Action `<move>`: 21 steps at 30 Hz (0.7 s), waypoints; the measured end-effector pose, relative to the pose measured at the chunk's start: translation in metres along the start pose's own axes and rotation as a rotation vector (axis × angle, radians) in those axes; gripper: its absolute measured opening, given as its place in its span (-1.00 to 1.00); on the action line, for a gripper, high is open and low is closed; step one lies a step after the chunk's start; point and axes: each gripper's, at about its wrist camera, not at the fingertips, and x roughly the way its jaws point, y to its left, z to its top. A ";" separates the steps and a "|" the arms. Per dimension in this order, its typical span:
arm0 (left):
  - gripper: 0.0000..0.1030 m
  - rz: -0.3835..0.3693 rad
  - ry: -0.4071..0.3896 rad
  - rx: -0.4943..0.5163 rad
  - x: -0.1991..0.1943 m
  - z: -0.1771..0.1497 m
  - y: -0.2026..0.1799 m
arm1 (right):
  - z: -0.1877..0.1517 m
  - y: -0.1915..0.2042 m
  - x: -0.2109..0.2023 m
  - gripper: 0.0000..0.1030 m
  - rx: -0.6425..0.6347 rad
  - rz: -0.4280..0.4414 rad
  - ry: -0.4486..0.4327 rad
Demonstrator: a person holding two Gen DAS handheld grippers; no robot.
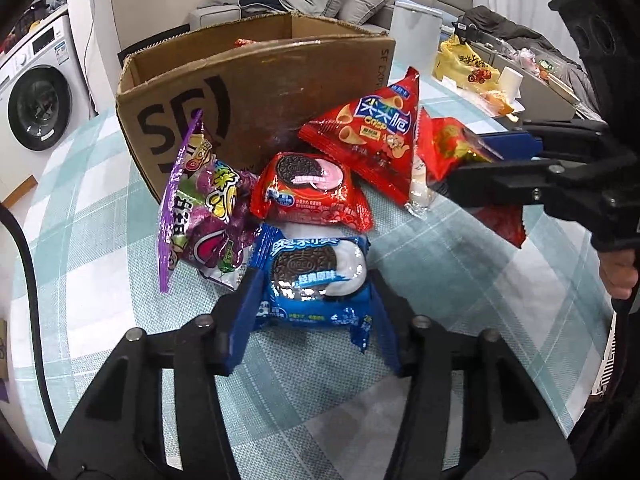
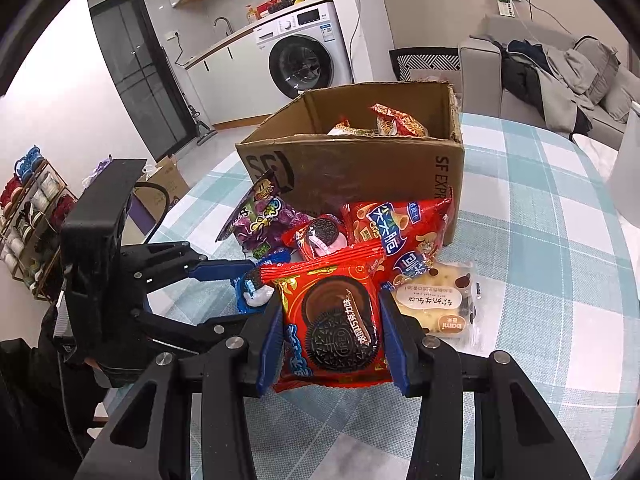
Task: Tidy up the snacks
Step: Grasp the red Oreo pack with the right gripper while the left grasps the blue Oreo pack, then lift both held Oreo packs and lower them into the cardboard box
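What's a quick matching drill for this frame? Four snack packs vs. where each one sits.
Things:
1. blue Oreo pack
2. red chocolate Oreo pack
3. purple candy bag
4. pale bread pack

Places:
A. flat on the tablecloth, right of the right gripper
B. between the left gripper's fingers
C. propped against the box's front wall
D. clamped in the right gripper

Pairs: 1-B, 2-D, 3-C, 4-A

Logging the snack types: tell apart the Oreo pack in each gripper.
The left gripper clamps a blue Oreo pack showing white cream; the right gripper clamps a red Oreo pack showing chocolate cream. The blue pack lies among the pile, the red nearer its edge. Both show one cookie.
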 end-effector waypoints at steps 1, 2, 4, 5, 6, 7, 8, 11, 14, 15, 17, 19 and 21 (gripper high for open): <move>-0.13 -0.005 -0.004 -0.001 -0.001 0.000 0.000 | 0.000 0.000 0.000 -0.13 0.001 0.001 -0.002; -0.15 -0.015 -0.007 -0.004 -0.002 0.000 0.000 | 0.000 0.000 -0.001 -0.13 0.002 0.001 -0.004; -0.16 -0.023 -0.012 -0.005 -0.003 0.000 -0.002 | 0.000 0.000 -0.001 -0.13 0.003 0.000 -0.008; -0.17 -0.025 -0.015 -0.005 -0.003 0.000 -0.003 | 0.000 0.000 -0.002 -0.13 0.004 -0.001 -0.009; -0.17 -0.026 -0.018 -0.006 -0.003 0.001 -0.002 | 0.000 0.000 -0.002 -0.13 0.004 -0.001 -0.010; -0.18 -0.031 -0.021 -0.010 -0.004 0.001 -0.003 | 0.000 0.000 -0.002 -0.13 0.004 -0.001 -0.011; -0.18 -0.035 -0.023 -0.011 -0.005 0.001 -0.003 | 0.000 0.000 -0.003 -0.13 0.004 0.001 -0.013; -0.18 -0.043 -0.032 -0.017 -0.009 -0.001 -0.001 | 0.000 0.000 -0.004 -0.13 0.005 0.000 -0.019; -0.18 -0.054 -0.043 -0.027 -0.017 -0.004 0.005 | 0.001 -0.001 -0.007 -0.13 0.006 0.001 -0.027; -0.18 -0.058 -0.048 -0.030 -0.019 -0.004 0.006 | 0.001 -0.001 -0.008 -0.13 0.007 0.002 -0.029; -0.18 -0.064 -0.058 -0.035 -0.025 -0.006 0.009 | 0.002 -0.002 -0.010 -0.13 0.009 0.003 -0.038; -0.18 -0.067 -0.068 -0.038 -0.029 -0.006 0.009 | 0.002 -0.002 -0.013 -0.13 0.012 0.004 -0.046; -0.18 -0.068 -0.078 -0.042 -0.035 -0.007 0.009 | 0.003 -0.002 -0.016 -0.13 0.015 0.004 -0.056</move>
